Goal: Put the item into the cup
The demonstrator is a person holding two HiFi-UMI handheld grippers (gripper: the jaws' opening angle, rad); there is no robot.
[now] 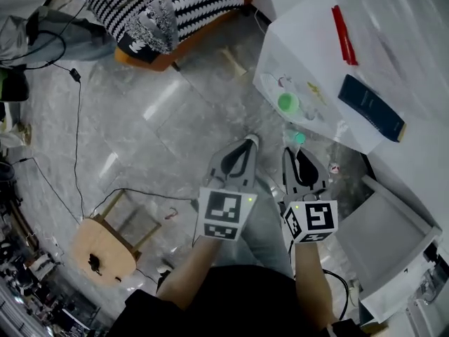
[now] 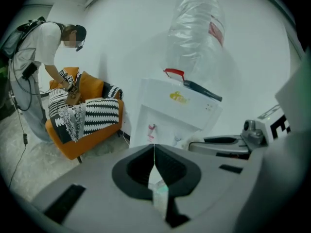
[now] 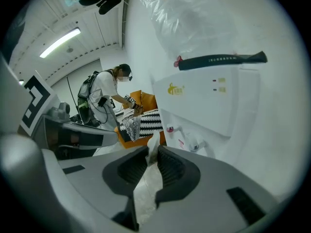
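The pale item (image 3: 151, 147) in the right gripper (image 3: 153, 150) is too blurred to identify. The bottle (image 3: 194, 23) is cut off at the top edge.

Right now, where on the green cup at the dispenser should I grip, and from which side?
Probably the rim: one jaw inside, one outside, coming down from the open floor side. The green cup stands upright, mouth up, on the dispenser's tray, with the dispenser body behind it. The right gripper is shut on a white packet, so the left gripper, jaws together, seems freer.
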